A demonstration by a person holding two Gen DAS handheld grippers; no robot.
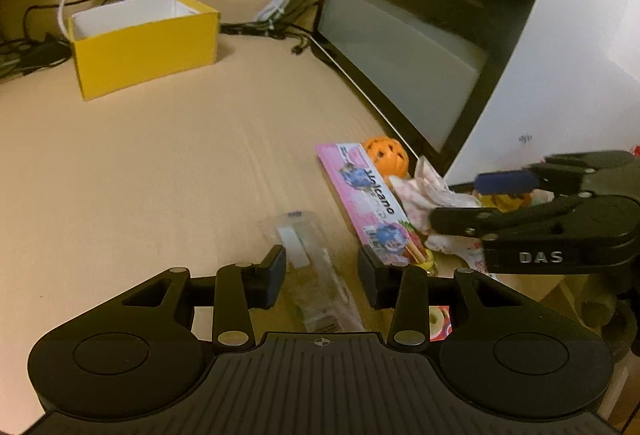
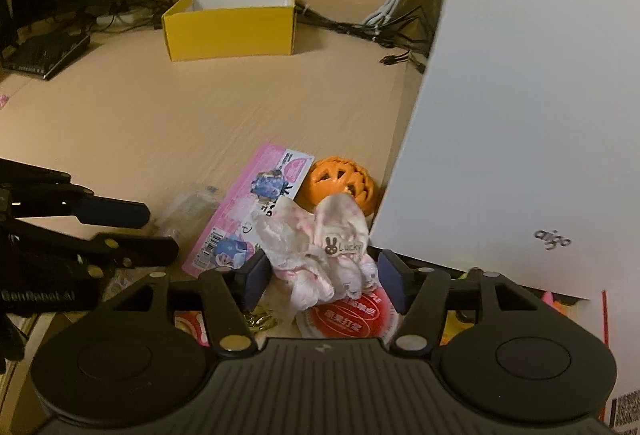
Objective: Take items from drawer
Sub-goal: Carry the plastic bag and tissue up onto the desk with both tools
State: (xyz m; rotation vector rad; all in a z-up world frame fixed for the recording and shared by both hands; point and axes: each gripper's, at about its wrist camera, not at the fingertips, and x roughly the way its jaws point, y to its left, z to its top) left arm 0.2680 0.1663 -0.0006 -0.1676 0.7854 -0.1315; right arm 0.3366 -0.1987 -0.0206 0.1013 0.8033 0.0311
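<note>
A crumpled pink-and-white cloth (image 2: 320, 255) with a small rabbit "Lucky" tag lies on the tan desk (image 2: 160, 115), at the foot of a white computer case (image 2: 540, 115) and over the edge of a pink snack packet (image 2: 244, 219). An orange perforated ball (image 2: 340, 183) sits just behind it, against the case. The right gripper (image 2: 324, 281) straddles the cloth: its jaws stand apart, a blue pad on each side, and the cloth sits loose between them; neither pad visibly presses on it. The left gripper (image 1: 322, 273) is also spread wide, over a clear plastic packet (image 1: 316, 267) that lies flat on the desk between its pads, not gripped. Farther back stand an open yellow box (image 1: 144, 47) and tangled cables (image 2: 384, 19). A red round lid (image 2: 344, 315) lies under the cloth.
</note>
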